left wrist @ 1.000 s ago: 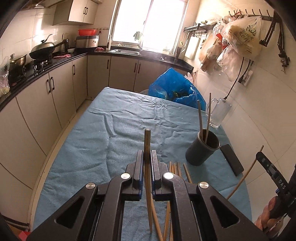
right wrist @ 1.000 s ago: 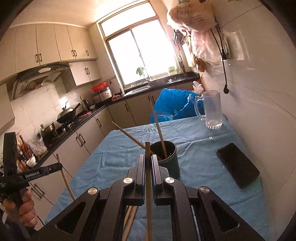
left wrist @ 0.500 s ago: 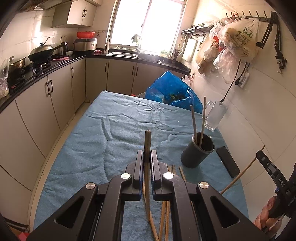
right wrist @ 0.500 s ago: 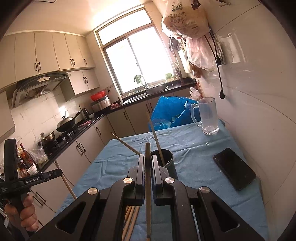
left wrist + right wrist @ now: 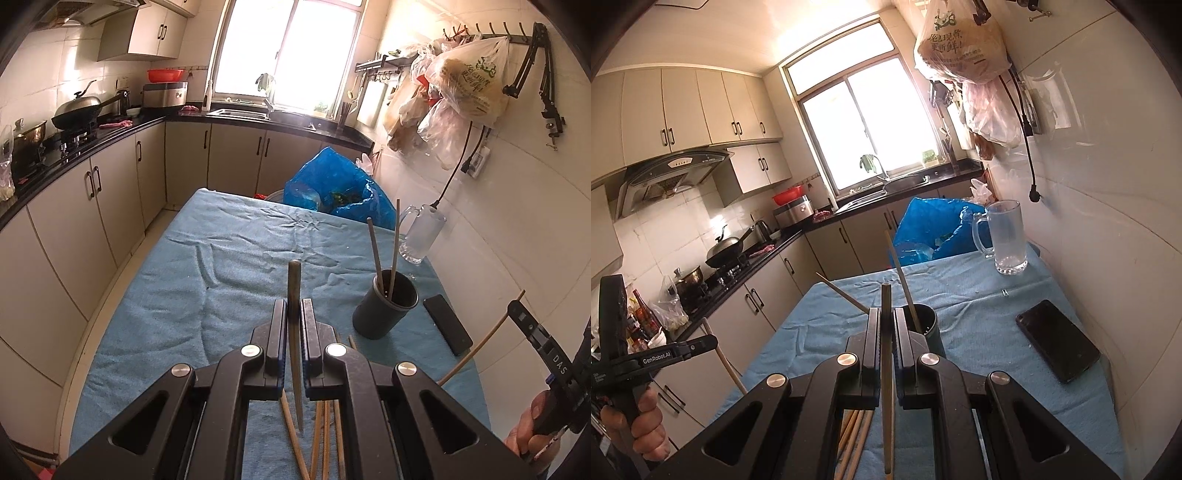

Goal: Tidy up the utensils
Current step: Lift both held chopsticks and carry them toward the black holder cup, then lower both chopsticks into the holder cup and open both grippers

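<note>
A dark holder cup [image 5: 386, 310] stands on the blue cloth, right of centre, with two chopsticks [image 5: 395, 243] upright in it. It also shows in the right wrist view [image 5: 929, 326], just beyond the fingers. My left gripper [image 5: 294, 306] is shut on a single chopstick [image 5: 294, 284], held upright above the table, left of the cup. My right gripper [image 5: 885, 317] is shut on another chopstick [image 5: 885, 306], held upright in front of the cup. Several loose chopsticks [image 5: 325, 435] lie on the cloth below my left gripper and show in the right wrist view [image 5: 855, 435].
A black phone [image 5: 447, 323] lies right of the cup, near the wall. A glass mug [image 5: 423, 236] stands at the far right of the table, a blue plastic bag [image 5: 340, 195] behind it. Kitchen cabinets [image 5: 96, 199] run along the left. Bags hang on the right wall.
Both grippers have risen and drawn back a little with their chopsticks; the cup and table appear lower and farther away in both views.
</note>
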